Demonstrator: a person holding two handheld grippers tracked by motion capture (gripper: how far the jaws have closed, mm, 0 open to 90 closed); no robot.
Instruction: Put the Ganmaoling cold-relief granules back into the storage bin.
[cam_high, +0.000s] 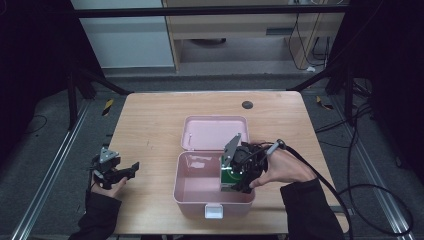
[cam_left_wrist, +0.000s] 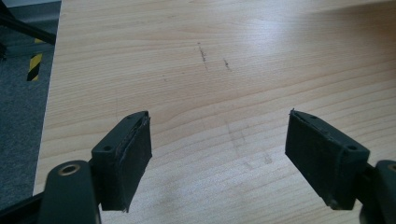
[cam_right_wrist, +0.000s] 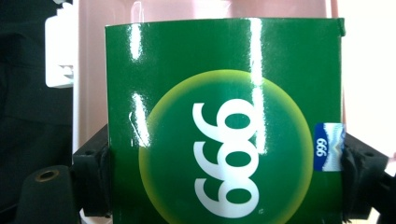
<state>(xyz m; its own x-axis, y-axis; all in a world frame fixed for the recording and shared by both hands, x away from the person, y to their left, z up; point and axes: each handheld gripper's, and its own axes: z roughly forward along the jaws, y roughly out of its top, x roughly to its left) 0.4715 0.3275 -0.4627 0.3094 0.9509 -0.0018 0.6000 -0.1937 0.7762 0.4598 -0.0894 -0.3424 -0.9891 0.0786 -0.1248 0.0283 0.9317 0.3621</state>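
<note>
Between the jaws of my right gripper (cam_right_wrist: 226, 184) sits a green carton (cam_right_wrist: 224, 121) with a white "999" in a yellow-green disc, clamped on both sides. Past it I see the wall of the open pink box (cam_high: 187, 192), into which the carton is lowered at the right end, the lid (cam_high: 215, 132) lying flat beyond. My left gripper (cam_left_wrist: 219, 158) hangs with jaws spread wide and holding nothing over bare desk (cam_left_wrist: 210, 60), well to the left of the box.
</note>
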